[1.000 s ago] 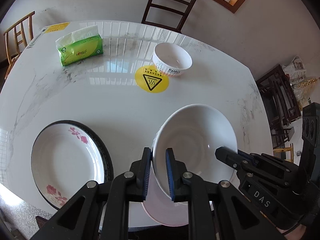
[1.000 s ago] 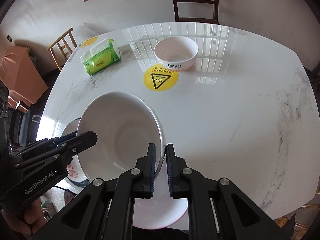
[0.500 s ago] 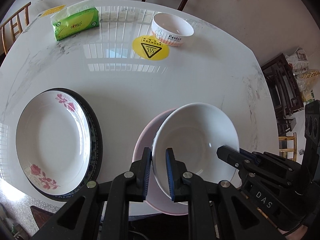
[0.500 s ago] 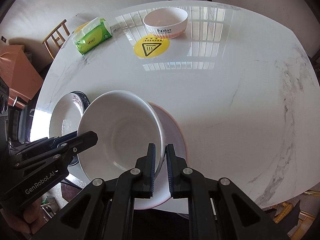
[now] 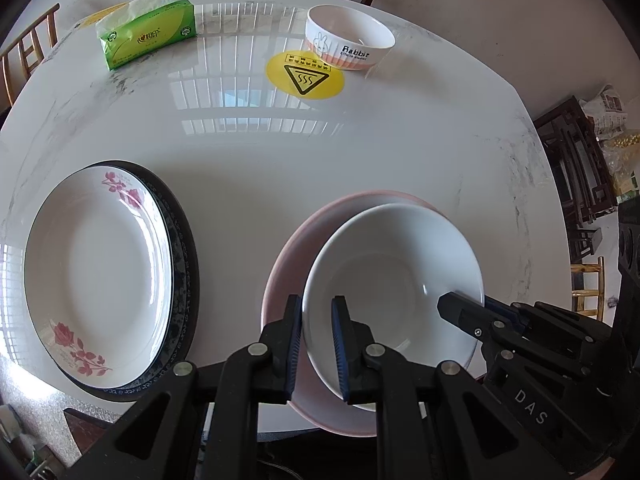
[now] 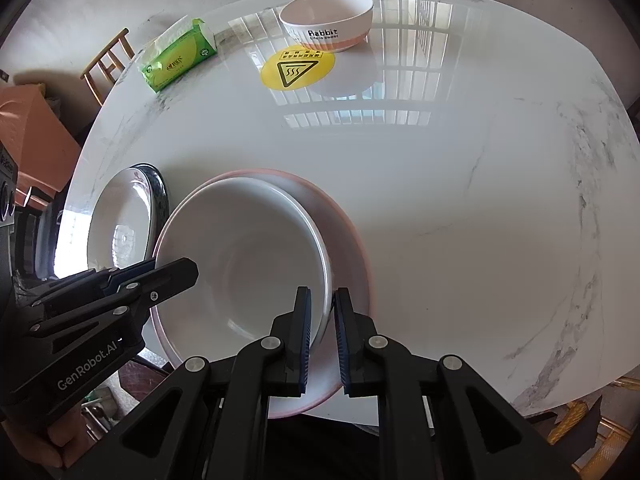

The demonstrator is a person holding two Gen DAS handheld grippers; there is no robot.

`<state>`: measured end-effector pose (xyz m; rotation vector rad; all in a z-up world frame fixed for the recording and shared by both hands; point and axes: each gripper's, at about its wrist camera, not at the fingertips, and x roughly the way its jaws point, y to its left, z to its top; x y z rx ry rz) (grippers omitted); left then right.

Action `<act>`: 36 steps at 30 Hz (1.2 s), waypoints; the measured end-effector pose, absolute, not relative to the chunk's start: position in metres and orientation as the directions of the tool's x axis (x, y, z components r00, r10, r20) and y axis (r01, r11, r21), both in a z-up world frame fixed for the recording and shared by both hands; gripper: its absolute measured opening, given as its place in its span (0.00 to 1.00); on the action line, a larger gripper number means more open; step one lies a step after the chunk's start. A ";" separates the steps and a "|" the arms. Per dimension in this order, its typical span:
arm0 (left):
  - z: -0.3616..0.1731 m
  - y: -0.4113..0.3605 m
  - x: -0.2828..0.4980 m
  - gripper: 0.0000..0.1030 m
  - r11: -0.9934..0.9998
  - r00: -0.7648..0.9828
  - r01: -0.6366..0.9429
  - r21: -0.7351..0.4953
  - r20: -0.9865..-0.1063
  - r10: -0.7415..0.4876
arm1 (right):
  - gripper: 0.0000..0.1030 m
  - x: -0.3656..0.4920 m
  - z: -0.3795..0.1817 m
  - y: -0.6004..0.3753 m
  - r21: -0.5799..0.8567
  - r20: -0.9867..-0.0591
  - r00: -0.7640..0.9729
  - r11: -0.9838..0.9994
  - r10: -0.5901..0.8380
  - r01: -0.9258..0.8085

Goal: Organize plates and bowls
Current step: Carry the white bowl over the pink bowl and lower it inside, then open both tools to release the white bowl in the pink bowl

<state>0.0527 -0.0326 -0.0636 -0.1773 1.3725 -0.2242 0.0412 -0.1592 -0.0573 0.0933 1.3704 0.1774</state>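
The white bowl [image 5: 394,276] sits over the pink plate [image 5: 304,240] at the counter's [image 5: 400,148] near edge, its rim clamped on opposite sides by the left claw [image 5: 316,344] and the right claw [image 6: 322,332]. Beside it lies a rose-patterned plate [image 5: 96,264] stacked on a dark-rimmed plate [image 5: 188,280]. Farther off stand a Rabbit bowl [image 5: 350,38], a yellow warning sticker [image 5: 305,76] and a green tissue pack [image 5: 148,38].
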 end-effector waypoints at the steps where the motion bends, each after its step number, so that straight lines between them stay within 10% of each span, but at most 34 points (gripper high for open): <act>1: -0.064 -0.033 0.053 0.14 0.966 0.181 0.057 -0.251 -0.949 -0.257 | 0.13 0.041 -0.058 -0.158 0.166 -0.966 0.188 0.983 0.178 -0.076; 36: -0.056 -0.027 0.056 0.14 0.964 0.204 0.057 -0.260 -0.942 -0.266 | 0.25 0.042 -0.052 -0.154 0.159 -0.965 0.194 0.982 0.176 -0.102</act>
